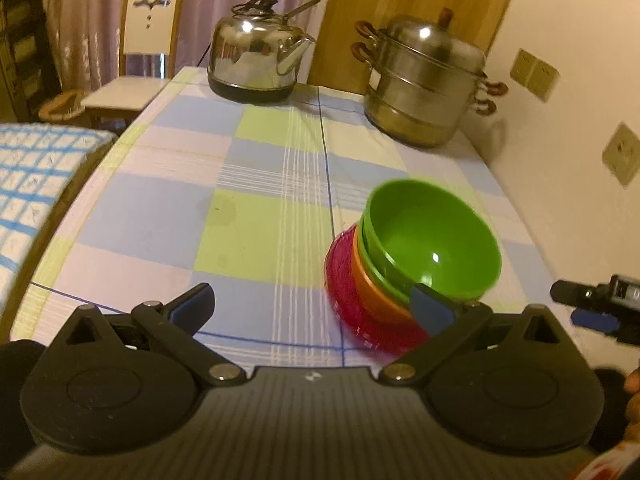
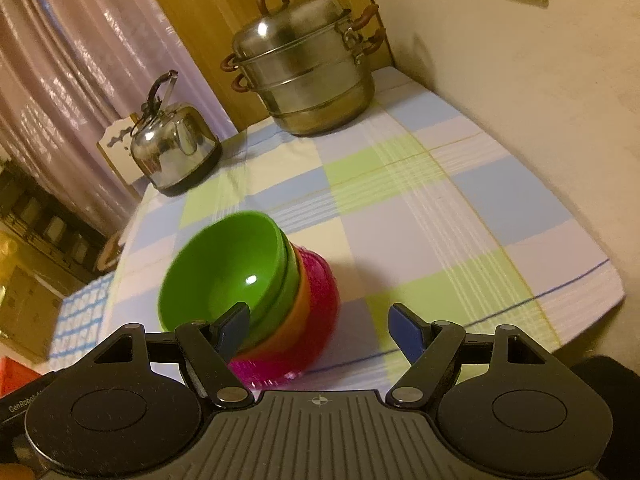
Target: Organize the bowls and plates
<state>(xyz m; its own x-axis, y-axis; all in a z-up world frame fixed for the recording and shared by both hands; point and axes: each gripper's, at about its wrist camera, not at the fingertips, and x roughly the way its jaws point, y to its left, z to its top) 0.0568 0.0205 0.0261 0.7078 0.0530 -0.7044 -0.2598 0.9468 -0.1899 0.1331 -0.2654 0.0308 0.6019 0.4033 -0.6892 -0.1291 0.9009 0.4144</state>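
Bowl stack (image 1: pixel 404 276) at lower right of left wrist frame, lower left-centre of right wrist frame: green bowl (image 2: pixel 224 268) on top, second green, orange bowl (image 2: pixel 288 328), pink bowl (image 2: pixel 316 292) at bottom, resting on checked tabletop (image 1: pixel 248 208).

Left gripper (image 1: pixel 316 300): jaws apart, holding nothing, stack just beside right finger.

Right gripper (image 2: pixel 320 328): jaws apart, empty.

No plates visible. No loose bowls in view.

Judgement: nesting looks done; remaining work, if any, out of frame.

Kettle (image 1: pixel 256 56), steamer pot (image 1: pixel 424 80) at far edge, untouched.
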